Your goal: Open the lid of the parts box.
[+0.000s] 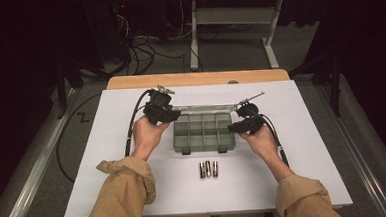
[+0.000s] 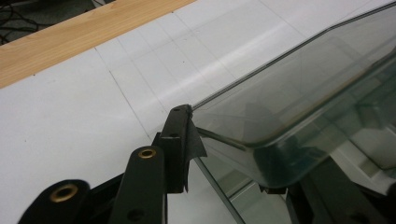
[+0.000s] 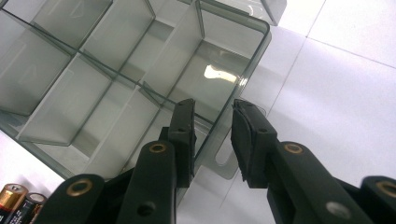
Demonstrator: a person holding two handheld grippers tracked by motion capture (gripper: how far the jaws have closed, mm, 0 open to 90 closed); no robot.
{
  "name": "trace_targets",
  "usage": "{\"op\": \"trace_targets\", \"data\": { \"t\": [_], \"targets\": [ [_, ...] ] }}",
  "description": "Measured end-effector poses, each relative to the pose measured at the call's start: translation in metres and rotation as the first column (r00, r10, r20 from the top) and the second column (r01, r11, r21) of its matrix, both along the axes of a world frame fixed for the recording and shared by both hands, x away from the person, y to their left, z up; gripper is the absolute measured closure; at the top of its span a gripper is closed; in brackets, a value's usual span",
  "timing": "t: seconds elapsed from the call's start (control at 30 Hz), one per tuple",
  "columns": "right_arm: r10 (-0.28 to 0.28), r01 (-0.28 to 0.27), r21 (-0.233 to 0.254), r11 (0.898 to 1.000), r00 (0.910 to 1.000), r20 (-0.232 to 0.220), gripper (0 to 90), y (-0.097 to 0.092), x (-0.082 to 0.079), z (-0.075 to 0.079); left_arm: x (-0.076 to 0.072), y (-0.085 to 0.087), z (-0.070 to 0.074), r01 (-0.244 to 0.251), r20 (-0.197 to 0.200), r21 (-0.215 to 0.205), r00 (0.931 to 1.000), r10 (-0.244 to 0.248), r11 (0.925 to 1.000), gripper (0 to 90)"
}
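A clear smoky compartment box [image 1: 175,139] lies in the middle of the white table, its lid [image 1: 206,108] raised along the back edge. My left gripper [image 1: 167,115] is at the box's back left corner. In the left gripper view the lid's corner [image 2: 303,93] lies between the jaws of that gripper [image 2: 247,154], one fingertip [image 2: 180,116] at the lid's edge, with no firm pinch visible. My right gripper [image 1: 234,128] is at the box's right side. Its open jaws [image 3: 212,109] straddle the box's [image 3: 84,60] side wall with gaps on both sides.
Three batteries [image 1: 208,168] stand side by side on the table in front of the box, also seen as battery ends [image 3: 14,198] in the right gripper view. A wooden strip [image 1: 199,78] borders the table's far edge. Cables and a white stand are on the floor beyond.
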State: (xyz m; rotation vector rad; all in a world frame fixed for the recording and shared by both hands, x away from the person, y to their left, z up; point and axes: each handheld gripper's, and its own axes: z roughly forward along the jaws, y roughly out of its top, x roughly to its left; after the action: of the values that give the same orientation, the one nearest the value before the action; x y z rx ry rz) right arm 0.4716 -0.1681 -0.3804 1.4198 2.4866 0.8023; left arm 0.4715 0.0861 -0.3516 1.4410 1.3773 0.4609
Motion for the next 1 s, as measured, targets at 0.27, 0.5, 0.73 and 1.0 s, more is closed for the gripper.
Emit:
{"op": "trace_targets", "data": {
  "t": [0.27,0.5,0.73,1.0],
  "targets": [
    [0.002,-0.002,-0.002,1.0,1.0,-0.003,71.9,0.0,0.0,0.0,0.01,0.001,-0.006,-0.011,-0.013,0.0,0.9999,0.011,0.9999,64.0],
    [0.002,-0.002,-0.003,1.0,1.0,-0.004,71.9,0.0,0.0,0.0,0.019,0.004,-0.007,-0.029,-0.026,-0.026,0.9993,0.028,0.9992,66.8],
    [0.005,-0.005,-0.007,1.0,1.0,-0.003,71.9,0.0,0.0,0.0,0.029,0.008,-0.013,-0.051,-0.045,-0.05,0.9978,0.048,0.9975,72.2],
    [0.007,-0.008,-0.009,1.0,1.0,-0.003,72.0,0.0,0.0,0.0,0.04,0.006,-0.022,-0.093,-0.053,-0.084,0.9947,0.089,0.9921,74.8]
  ]
}}
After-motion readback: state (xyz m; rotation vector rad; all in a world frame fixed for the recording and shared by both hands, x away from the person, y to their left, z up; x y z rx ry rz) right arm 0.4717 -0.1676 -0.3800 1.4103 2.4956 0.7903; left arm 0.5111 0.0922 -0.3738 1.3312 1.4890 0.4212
